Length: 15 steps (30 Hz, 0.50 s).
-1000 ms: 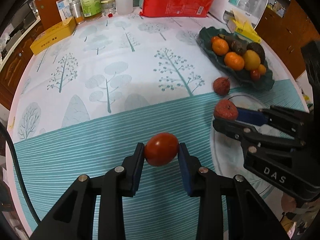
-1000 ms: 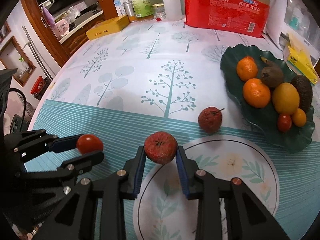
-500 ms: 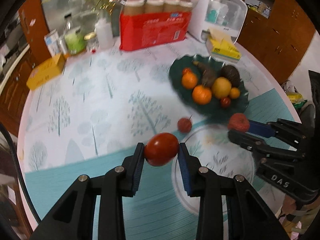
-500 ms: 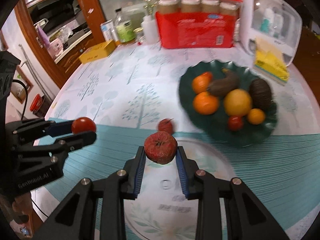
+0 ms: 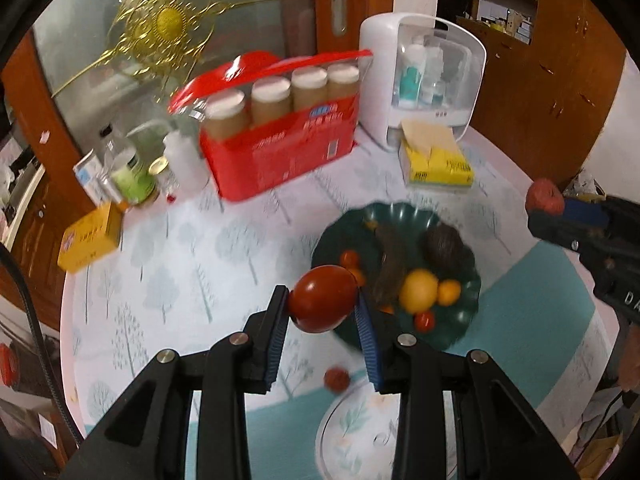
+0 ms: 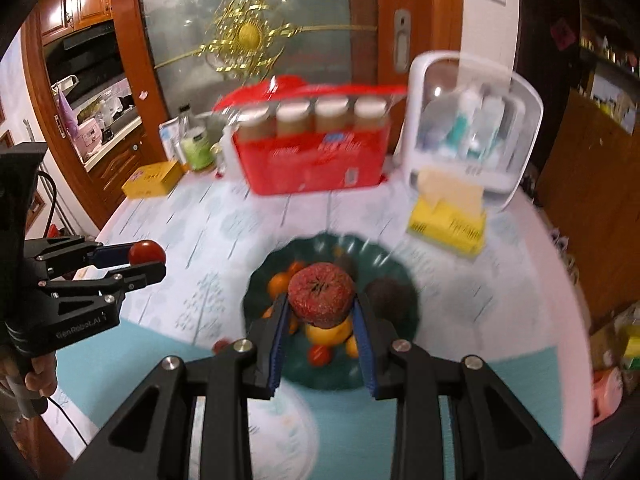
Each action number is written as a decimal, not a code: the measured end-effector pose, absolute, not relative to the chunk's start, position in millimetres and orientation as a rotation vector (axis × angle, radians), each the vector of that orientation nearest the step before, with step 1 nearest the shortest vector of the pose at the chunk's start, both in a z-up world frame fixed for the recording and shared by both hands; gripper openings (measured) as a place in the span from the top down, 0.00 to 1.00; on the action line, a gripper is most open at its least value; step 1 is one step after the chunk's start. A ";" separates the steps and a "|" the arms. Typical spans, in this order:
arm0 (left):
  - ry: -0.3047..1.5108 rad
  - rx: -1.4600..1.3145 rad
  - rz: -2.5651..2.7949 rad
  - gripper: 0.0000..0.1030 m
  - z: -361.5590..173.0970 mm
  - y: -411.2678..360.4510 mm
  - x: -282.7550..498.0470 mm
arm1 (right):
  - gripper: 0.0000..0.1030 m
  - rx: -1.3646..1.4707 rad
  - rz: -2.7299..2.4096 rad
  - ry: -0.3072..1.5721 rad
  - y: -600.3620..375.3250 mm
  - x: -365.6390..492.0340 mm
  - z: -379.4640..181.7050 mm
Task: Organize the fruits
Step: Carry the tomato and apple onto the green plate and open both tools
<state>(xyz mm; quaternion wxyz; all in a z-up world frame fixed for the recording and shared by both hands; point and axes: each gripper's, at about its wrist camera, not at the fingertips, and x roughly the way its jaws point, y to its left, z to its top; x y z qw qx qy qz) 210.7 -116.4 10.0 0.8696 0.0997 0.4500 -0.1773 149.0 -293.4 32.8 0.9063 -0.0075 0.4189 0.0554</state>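
Note:
My left gripper (image 5: 323,306) is shut on a smooth red tomato (image 5: 323,298) and holds it high above the table, near the left side of the dark green fruit plate (image 5: 472,280). My right gripper (image 6: 322,312) is shut on a rough red fruit (image 6: 322,295) and holds it high over the same plate (image 6: 412,312). The plate holds oranges, a lemon (image 5: 419,290), an avocado (image 5: 446,245) and small tomatoes. A second rough red fruit (image 5: 337,379) lies on the tablecloth in front of the plate. The left gripper with its tomato also shows in the right wrist view (image 6: 147,253).
A round white placemat (image 5: 352,436) lies at the table's near edge. At the back stand a red pack of jars (image 5: 280,148), a white cosmetics case (image 5: 424,92), a yellow tissue box (image 5: 436,160), bottles (image 5: 132,168) and a yellow box (image 5: 90,238).
Both grippers have risen well above the table with their fruits and moved toward the green plate, which now lies under and ahead of them. Both views tilted up toward the back wall.

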 end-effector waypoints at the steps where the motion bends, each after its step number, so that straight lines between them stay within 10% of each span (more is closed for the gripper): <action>1: 0.941 0.206 -0.373 0.69 11.6 -122.1 216.7 | 0.70 -0.023 0.112 0.859 -301.2 159.6 38.5; 15: 1.082 0.152 -0.354 0.69 -56.2 -193.9 300.8 | 0.70 0.044 0.141 1.034 -345.5 263.9 -37.7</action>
